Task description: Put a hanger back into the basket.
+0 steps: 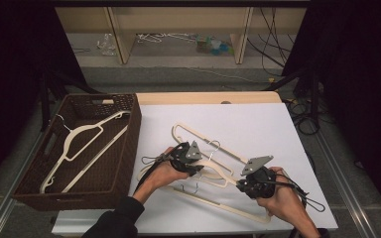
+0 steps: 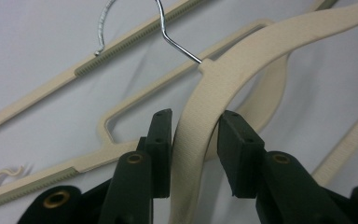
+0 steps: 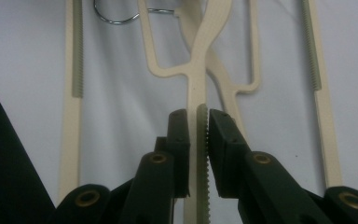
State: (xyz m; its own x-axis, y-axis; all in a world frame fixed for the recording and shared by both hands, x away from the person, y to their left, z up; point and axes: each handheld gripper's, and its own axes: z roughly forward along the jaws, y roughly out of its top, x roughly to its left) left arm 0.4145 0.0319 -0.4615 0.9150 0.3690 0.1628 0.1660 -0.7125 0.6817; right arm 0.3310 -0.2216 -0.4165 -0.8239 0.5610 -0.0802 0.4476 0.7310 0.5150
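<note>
The left gripper (image 2: 195,140) had the broad shoulder of a cream hanger (image 2: 242,60) standing between its jaws, just below the neck where the wire hook (image 2: 175,44) entered the plastic. The left-hand jaw lay against the shoulder; beside the right-hand jaw a thin gap showed, so the jaws were not yet clamped on the plastic. The shoulder rose between them and bent off to the upper right beyond the jaw tips.

The right gripper (image 3: 198,126) was closed on the ribbed bar of a hanger (image 3: 196,93), the bar running straight up between the jaws, its toothed edge pressed against the right-hand jaw. Ahead of the jaw tips the bar split into two curving arms.

In the high view both grippers sat over the tangle of hangers on the white worktop (image 1: 258,119), the left gripper (image 1: 191,157) to the left of the right one (image 1: 248,184). A brown basket (image 1: 131,144) holding another hanger (image 1: 82,144) stood left of the left gripper.
</note>
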